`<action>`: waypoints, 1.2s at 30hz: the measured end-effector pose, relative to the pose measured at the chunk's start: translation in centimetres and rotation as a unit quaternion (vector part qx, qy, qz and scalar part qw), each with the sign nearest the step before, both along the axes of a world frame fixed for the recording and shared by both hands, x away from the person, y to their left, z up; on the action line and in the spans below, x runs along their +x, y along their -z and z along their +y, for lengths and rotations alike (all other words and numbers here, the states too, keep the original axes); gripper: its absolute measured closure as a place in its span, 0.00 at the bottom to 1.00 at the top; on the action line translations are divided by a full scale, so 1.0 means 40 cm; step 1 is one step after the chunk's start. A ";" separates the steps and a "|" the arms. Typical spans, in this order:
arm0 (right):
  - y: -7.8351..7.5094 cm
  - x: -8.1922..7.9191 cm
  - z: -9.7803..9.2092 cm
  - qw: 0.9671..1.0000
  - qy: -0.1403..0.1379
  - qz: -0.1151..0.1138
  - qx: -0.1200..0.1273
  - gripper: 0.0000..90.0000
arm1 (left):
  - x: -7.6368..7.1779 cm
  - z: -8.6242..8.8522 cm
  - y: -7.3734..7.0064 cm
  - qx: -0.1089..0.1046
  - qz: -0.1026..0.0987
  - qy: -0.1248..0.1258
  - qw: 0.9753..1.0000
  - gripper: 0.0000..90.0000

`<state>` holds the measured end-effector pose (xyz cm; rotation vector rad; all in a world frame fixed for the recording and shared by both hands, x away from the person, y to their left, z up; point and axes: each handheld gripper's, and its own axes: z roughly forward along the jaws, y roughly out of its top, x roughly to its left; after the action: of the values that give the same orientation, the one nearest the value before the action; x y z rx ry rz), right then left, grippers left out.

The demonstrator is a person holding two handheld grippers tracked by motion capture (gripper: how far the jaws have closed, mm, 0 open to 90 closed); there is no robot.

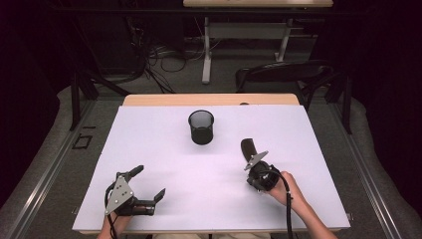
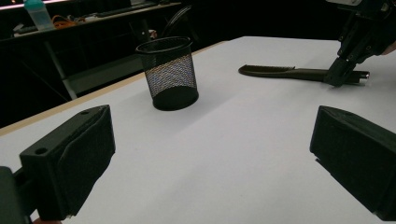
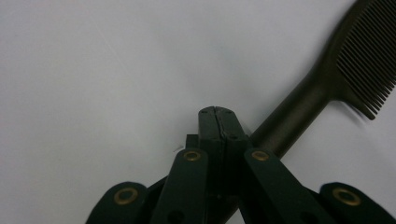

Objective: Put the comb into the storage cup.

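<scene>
Right tongs [image 1: 247,158] clenched, jaws pressed flat together with no gap in the right gripper view, tips [image 3: 215,122] down at the desk [image 1: 164,149] and lying alongside the handle of a dark comb [image 3: 322,84]; whether the handle is actually pinched between the jaws cannot be told, since the handle passes beside and beneath the closed tips rather than visibly between them. Comb lying flat on the white desk surface, to the right of and nearer the person than the black mesh pen cup [image 1: 201,127], well apart from it; toothed end pointing away from the tongs, fine teeth plain in the right gripper view, handle end at the tongs' tips. Same comb seen in the left gripper view [image 2: 289,72] as a long dark strip right of the mesh cup [image 2: 169,72], with the right tongs [image 2: 348,70] bearing down on its near end. Left tongs [image 1: 148,183] released, jaws spread wide with bare desk between them, held low over the near left part of the desk, well apart from the cup and from the comb, grasping nothing. Mesh cup upright, standing alone toward the far middle of the desk. Right hand [image 1: 283,189] gripping the body of the right tongs, cable trailing back along the forearm.
</scene>
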<state>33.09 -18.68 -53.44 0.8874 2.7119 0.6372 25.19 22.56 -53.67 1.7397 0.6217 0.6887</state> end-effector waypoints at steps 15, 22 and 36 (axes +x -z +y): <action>-0.002 0.007 -0.021 1.000 0.009 0.012 -0.006 1.00 | -0.001 0.000 0.000 -0.002 0.000 -0.001 1.000 0.00; -0.004 0.011 -0.029 1.000 0.010 0.015 -0.012 1.00 | -0.001 0.000 0.000 -0.003 0.000 -0.002 1.000 0.00; -0.003 0.022 -0.055 0.999 0.025 0.023 -0.012 1.00 | 0.001 -0.001 0.000 -0.003 0.000 -0.001 1.000 0.00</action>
<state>33.98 -20.86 -53.30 0.9713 2.7230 0.5811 25.23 22.52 -53.68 1.7346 0.6246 0.6878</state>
